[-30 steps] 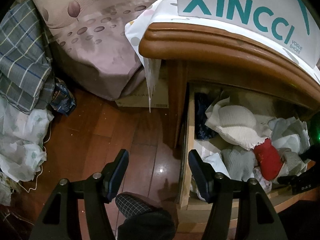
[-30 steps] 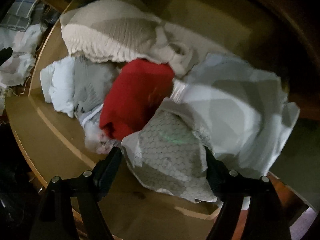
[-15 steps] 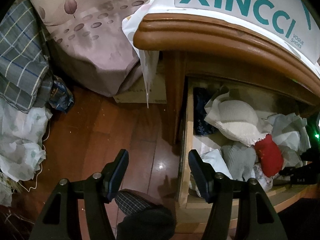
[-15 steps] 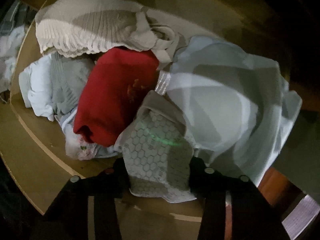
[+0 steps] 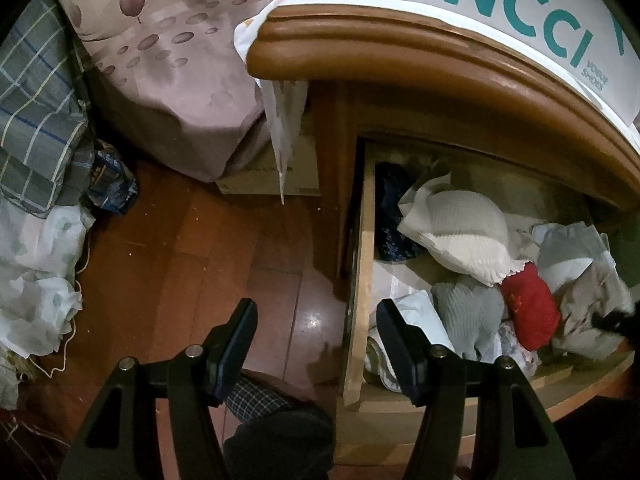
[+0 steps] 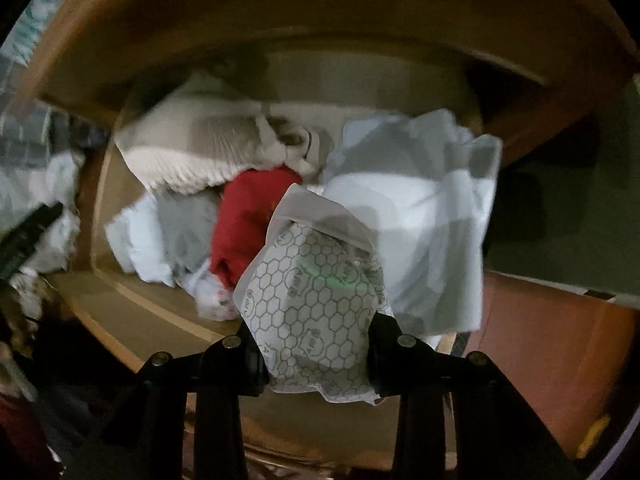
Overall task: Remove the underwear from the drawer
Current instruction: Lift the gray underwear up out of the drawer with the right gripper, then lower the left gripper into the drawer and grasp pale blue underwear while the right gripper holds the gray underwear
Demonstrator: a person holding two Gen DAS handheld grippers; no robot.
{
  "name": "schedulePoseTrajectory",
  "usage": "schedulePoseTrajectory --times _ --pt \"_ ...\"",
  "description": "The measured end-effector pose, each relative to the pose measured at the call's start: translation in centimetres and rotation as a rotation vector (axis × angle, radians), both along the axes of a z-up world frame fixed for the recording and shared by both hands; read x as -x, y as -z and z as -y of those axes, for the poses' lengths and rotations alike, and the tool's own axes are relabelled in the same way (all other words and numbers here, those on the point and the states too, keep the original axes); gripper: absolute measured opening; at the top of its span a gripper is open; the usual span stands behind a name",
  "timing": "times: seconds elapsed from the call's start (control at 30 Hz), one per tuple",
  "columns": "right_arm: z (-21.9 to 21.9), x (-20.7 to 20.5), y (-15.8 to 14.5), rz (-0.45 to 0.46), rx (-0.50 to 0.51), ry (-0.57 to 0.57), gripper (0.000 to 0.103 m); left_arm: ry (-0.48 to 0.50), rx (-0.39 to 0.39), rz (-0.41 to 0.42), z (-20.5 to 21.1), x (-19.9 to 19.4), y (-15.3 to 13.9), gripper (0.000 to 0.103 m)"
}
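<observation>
The open wooden drawer (image 5: 357, 288) of the nightstand holds a heap of underwear. My right gripper (image 6: 314, 354) is shut on a grey piece with a honeycomb print (image 6: 312, 304) and holds it lifted above the heap. Behind it lie a red piece (image 6: 248, 216), a cream ribbed bra (image 6: 200, 152) and pale blue cloth (image 6: 424, 216). The left wrist view shows the same red piece (image 5: 530, 312) and bra (image 5: 460, 236). My left gripper (image 5: 316, 336) is open and empty, above the floor at the drawer's left front corner.
A shoe box printed XINCCI (image 5: 500, 4) sits on the nightstand top (image 5: 400, 52). A bed with a pink sheet (image 5: 172, 80) stands to the left. Plaid and white cloth (image 5: 32, 200) is piled on the wooden floor (image 5: 200, 248). A checked slipper (image 5: 260, 400) is below my left gripper.
My right gripper closed on the honeycomb-print piece and has pulled it up and back from the heap. The left gripper drifted slightly and stays open.
</observation>
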State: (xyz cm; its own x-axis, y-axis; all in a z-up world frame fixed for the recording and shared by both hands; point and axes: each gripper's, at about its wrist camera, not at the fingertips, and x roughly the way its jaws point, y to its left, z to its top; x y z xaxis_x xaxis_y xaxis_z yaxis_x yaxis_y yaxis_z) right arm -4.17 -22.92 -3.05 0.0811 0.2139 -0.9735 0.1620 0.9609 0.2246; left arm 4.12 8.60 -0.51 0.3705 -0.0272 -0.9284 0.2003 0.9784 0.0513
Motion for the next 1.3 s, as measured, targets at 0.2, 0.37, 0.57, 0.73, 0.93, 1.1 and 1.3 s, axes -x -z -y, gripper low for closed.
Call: schedulePoseTrajectory --times 0.2,0.37,0.57,0.73,0.93,1.1,1.3 --pt "2.5 0.4 -2.0 0.099 -0.002 0.091 0.034 0.020 0.015 -0.020 0.6 0.2 0.2 0.064" --pt "3.3 0.2 -1.8 0.147 0.020 0.141 0.034 0.104 0.091 -0.121 1.9 0.4 1.2 0.063" --pt "4.2 1.5 -0.7 0.199 -0.031 0.183 0.034 0.161 0.087 -0.216 4.2 0.2 2.4 0.063" --pt "5.1 2.5 0.0 0.246 -0.086 0.225 0.034 0.199 0.050 -0.280 6.2 -1.0 3.8 0.064" --pt "5.8 2.8 0.1 0.278 -0.129 0.274 0.034 0.270 -0.019 -0.347 8.0 -1.6 6.2 0.064" --pt "5.6 3.1 -0.3 0.295 -0.124 0.265 0.034 0.295 -0.059 -0.392 8.9 -2.1 7.9 0.064" --pt "5.6 3.0 -0.2 0.296 -0.142 0.246 0.035 0.326 -0.117 -0.443 10.0 -2.9 9.7 0.065"
